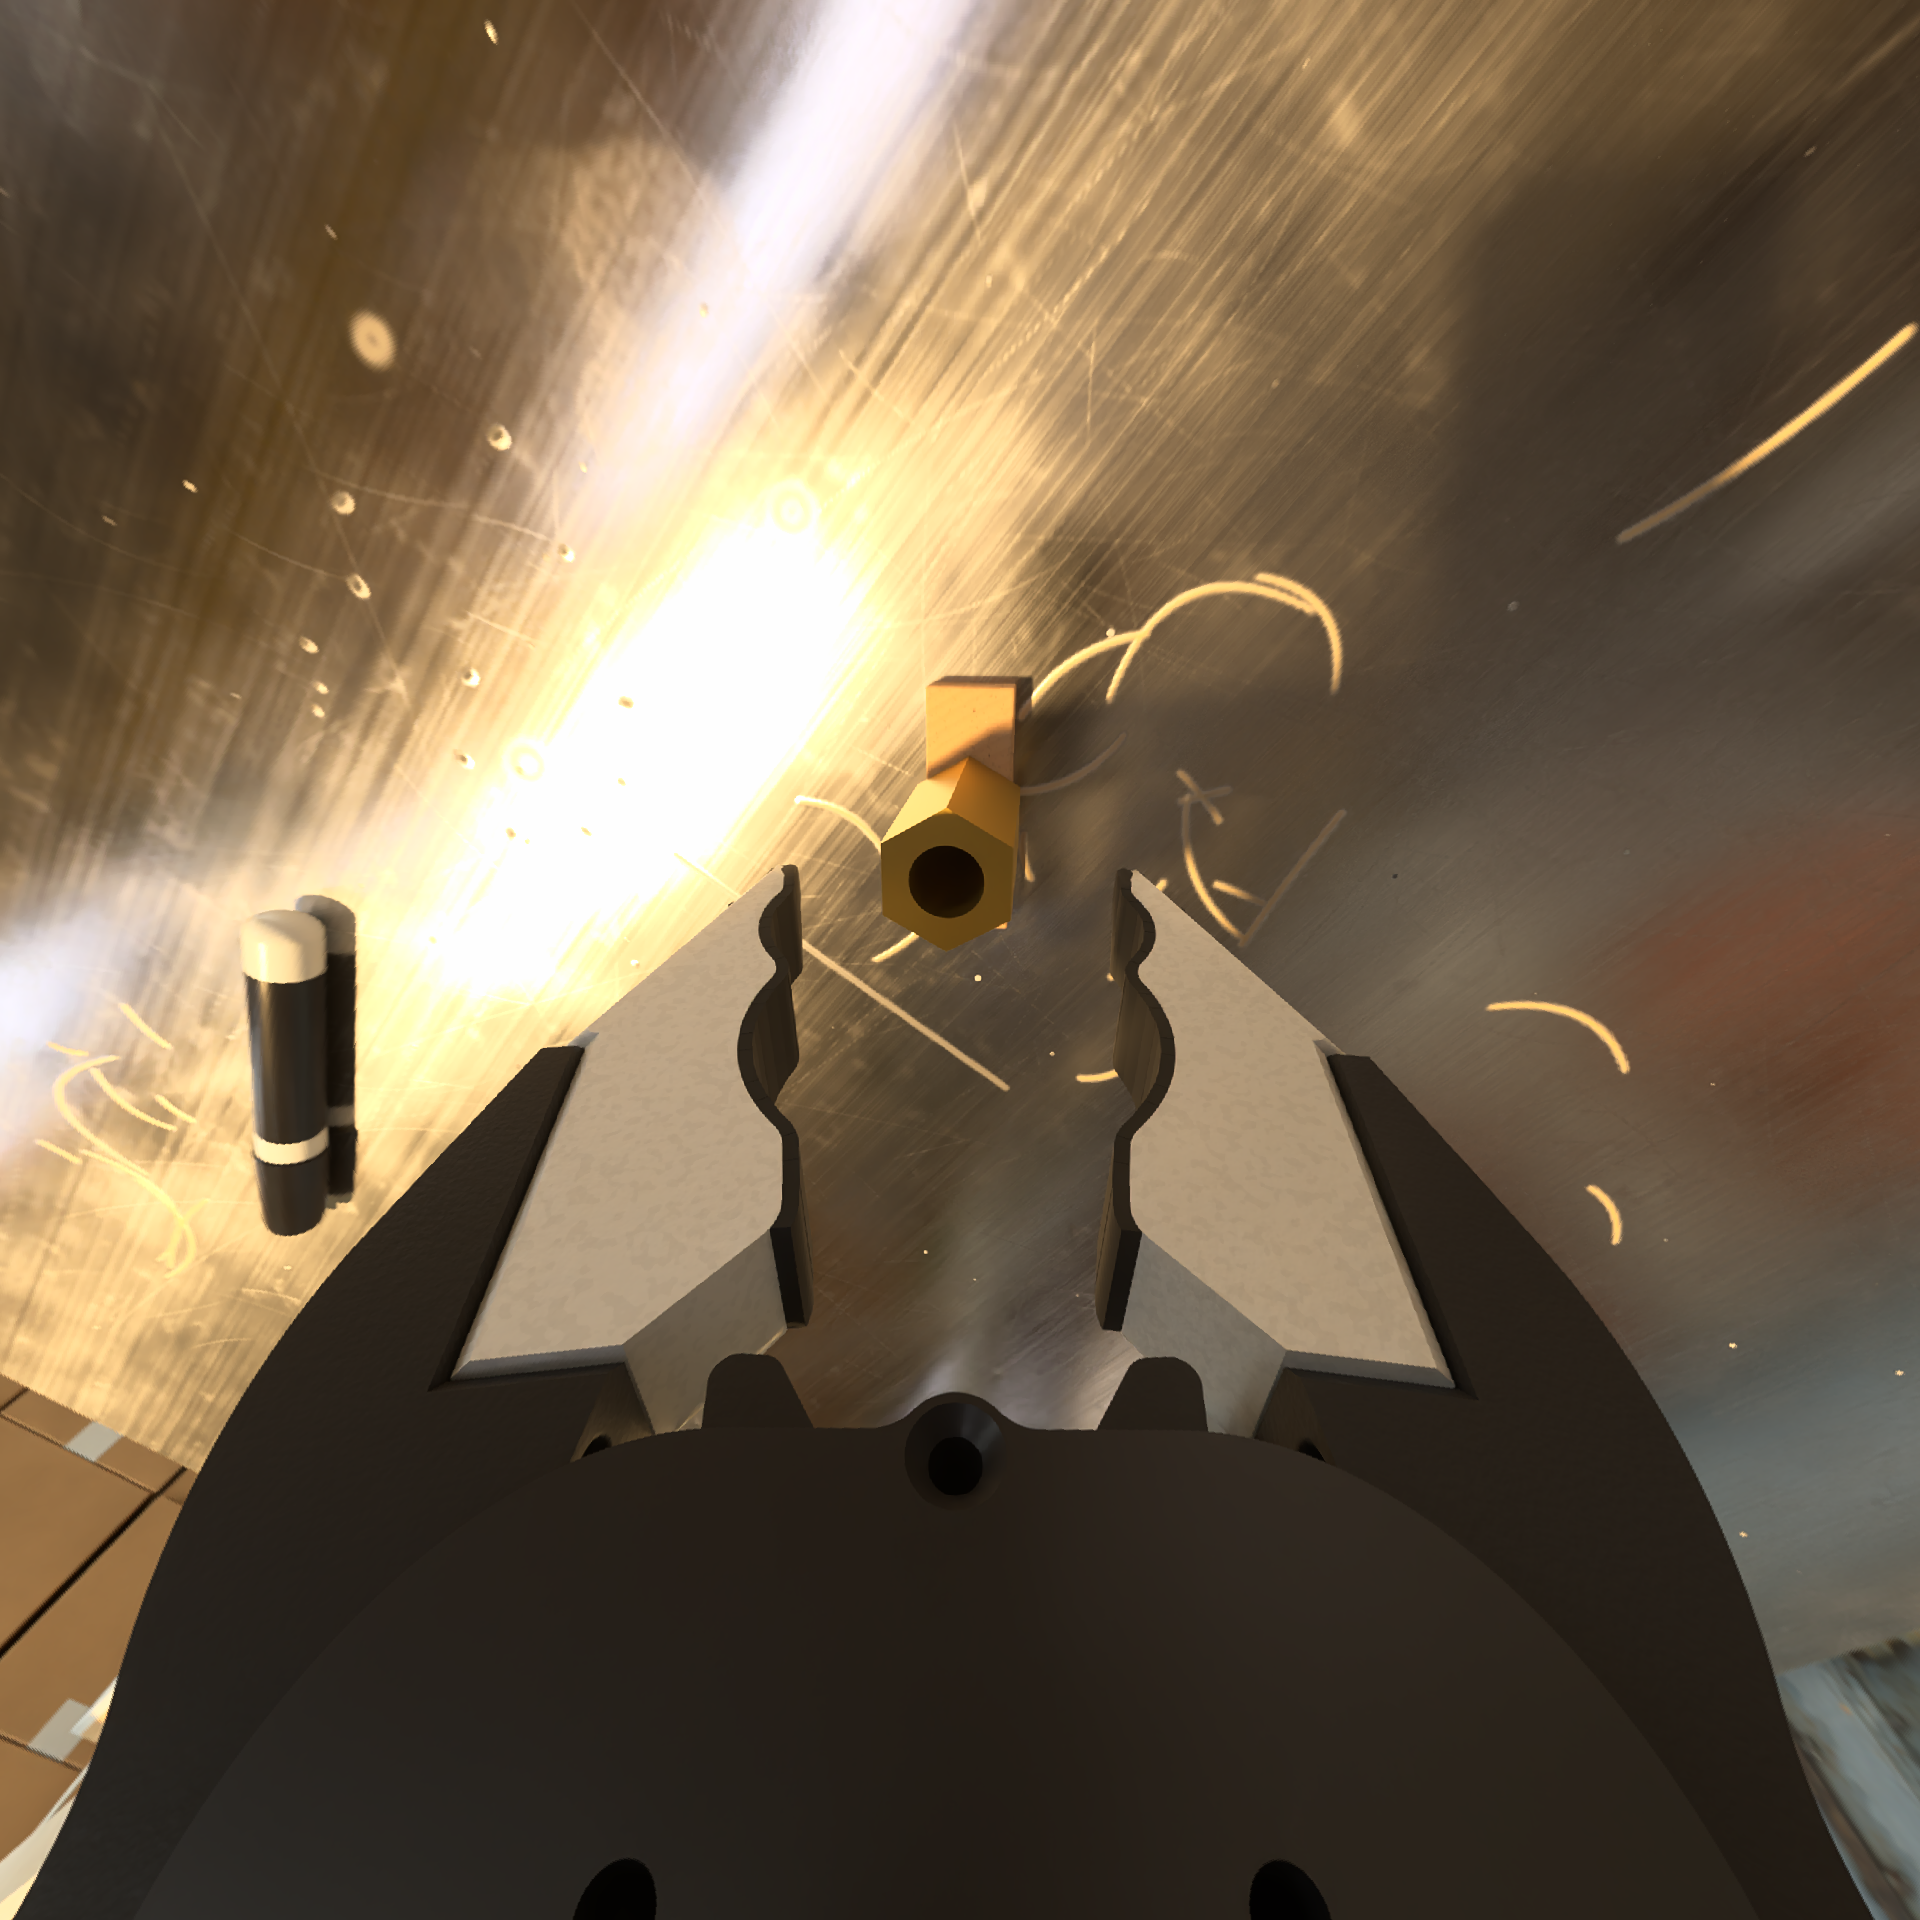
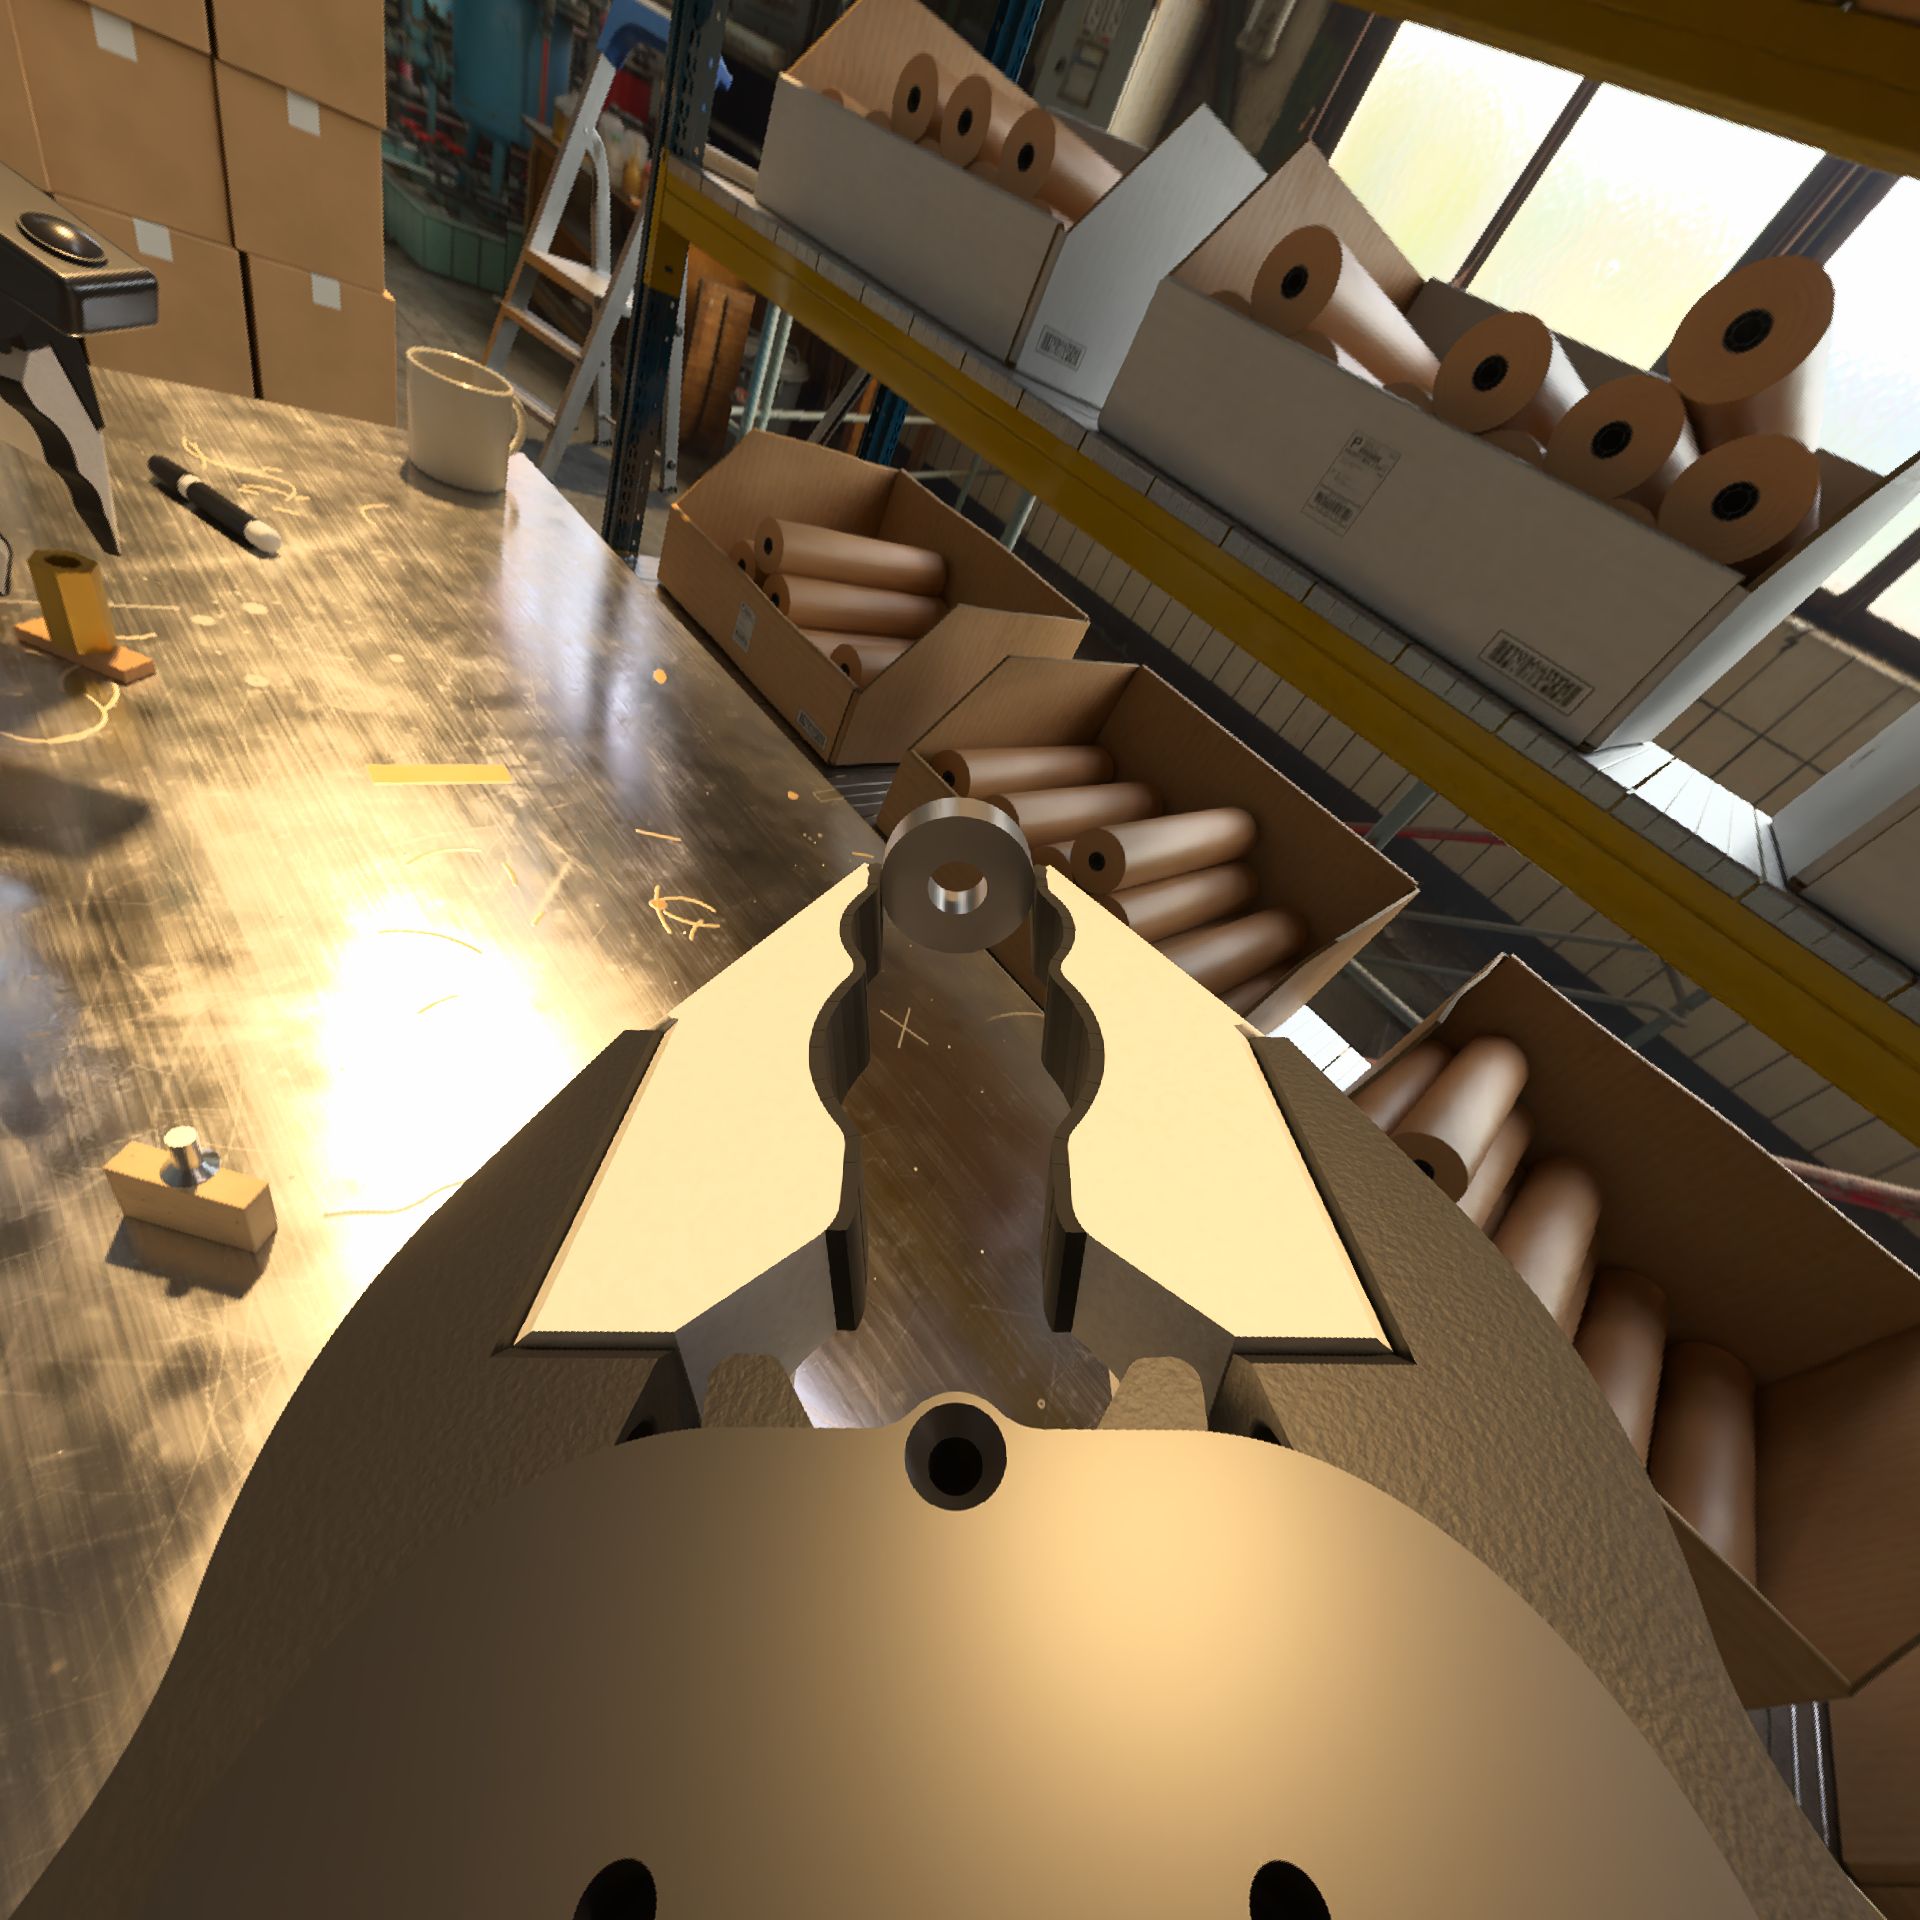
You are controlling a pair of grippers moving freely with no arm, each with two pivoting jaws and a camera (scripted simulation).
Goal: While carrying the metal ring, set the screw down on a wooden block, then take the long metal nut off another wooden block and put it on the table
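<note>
One of the task's two moves looks done, judging by how things lie. The right hand-held gripper (image 2: 956,899) is clamped on the metal ring (image 2: 957,883), pinched at its fingertips and held up over the table (image 2: 436,935) near its edge, so the carrying condition holds. In the right wrist view the screw (image 2: 187,1153) stands head-down on a pale wooden block (image 2: 192,1205) at the lower left, with no gripper near it; that placement appears complete. What is left is the long metal nut (image 1: 948,862): it stands upright on the other wooden block (image 1: 971,727), a thin flat piece, well apart from the screw's block. The left hand-held gripper (image 1: 956,904) has its jaws spread and empty, and looks almost straight down on the nut, whose hexagonal end and bore sit between and just beyond the fingertips. In the right wrist view the same gripper (image 2: 88,488) hangs just above the nut, not touching it. The likely remainder is to descend, close on the nut's flats, lift it clear and set it on bare table. A black marker (image 1: 296,1070) lies off to the side, and a white mug (image 2: 457,416) stands farther back.
</note>
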